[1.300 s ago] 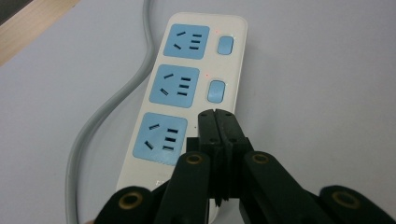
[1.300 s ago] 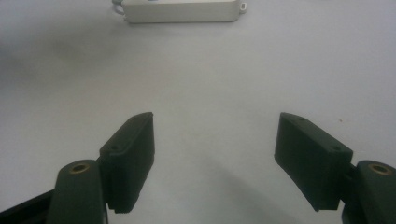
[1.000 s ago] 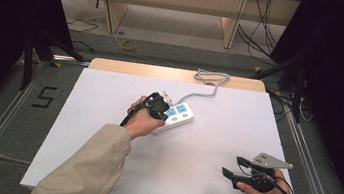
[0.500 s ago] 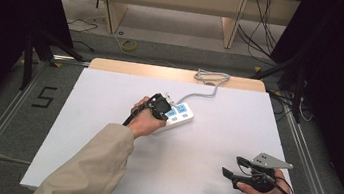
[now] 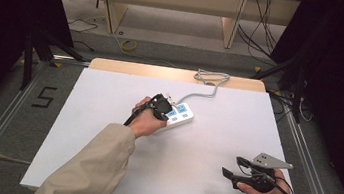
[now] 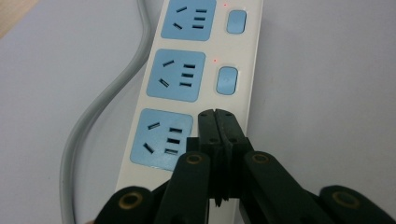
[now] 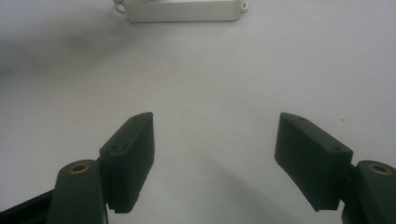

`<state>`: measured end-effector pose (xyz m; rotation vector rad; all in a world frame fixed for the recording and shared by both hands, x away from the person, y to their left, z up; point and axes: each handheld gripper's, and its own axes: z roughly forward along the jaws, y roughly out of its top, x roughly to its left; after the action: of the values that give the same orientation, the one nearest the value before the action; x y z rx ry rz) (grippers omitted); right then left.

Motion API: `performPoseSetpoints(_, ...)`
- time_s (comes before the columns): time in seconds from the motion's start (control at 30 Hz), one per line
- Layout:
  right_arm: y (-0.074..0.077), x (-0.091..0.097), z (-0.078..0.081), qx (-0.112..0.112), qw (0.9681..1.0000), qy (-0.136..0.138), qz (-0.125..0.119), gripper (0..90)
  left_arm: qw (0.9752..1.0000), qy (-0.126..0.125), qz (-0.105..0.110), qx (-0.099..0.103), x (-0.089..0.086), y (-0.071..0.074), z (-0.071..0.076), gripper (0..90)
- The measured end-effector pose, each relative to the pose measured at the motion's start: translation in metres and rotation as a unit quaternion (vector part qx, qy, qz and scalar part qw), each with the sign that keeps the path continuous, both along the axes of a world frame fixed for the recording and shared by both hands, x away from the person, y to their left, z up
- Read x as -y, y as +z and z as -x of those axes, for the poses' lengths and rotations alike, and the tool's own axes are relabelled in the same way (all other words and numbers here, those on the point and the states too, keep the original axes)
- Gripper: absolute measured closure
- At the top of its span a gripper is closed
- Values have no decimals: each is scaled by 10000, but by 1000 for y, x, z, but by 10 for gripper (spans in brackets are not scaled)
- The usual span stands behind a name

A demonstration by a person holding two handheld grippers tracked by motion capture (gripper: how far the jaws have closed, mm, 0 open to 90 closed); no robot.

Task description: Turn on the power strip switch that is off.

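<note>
The left gripper (image 6: 218, 116) view shows its fingers closed together, holding nothing, over the white plastic power strip (image 6: 196, 70) with three blue sockets, two red lights lit. At the table's near right corner, the right gripper (image 7: 215, 154) fingers stand wide open, empty.

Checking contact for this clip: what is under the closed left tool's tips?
The left tool, jaws shut, sits over the white plastic power strip beside its nearest blue socket. Any switch there is covered, unlike the two visible blue switches.

On the white table (image 5: 106, 118), the left gripper (image 5: 161, 106) sits over the near end of a white power strip (image 5: 181, 114) with blue sockets, seemingly touching it. Its grey cable (image 5: 211, 79) runs to the far edge. The right gripper (image 5: 232, 171) hovers near the near right corner, jaws apart.
</note>
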<state>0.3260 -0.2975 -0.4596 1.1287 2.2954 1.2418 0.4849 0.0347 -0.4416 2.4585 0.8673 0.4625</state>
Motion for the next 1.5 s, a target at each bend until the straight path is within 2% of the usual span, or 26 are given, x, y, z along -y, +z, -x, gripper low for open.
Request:
performPoseSetpoints(0.5,-1,0,0,-35,10000,-14,-22,291,9999,-70,-88,-70,1,1,-2,899)
performPoseSetpoints(0.57,-1,0,-1,-40,10000,-18,-21,291,9998,-101,-179,-86,2,1,-3,899)
performPoseSetpoints(0.8,-1,0,0,-35,10000,-10,-28,290,9998,-71,-165,-109,2,0,-3,899)
performPoseSetpoints(1.0,-1,-1,0,-33,10000,-6,-23,290,9994,-117,-329,-69,5,0,-2,899)
performPoseSetpoints(1.5,0,-1,0,1,10000,12,-22,290,9995,7,-286,-118,6,-1,-1,900)
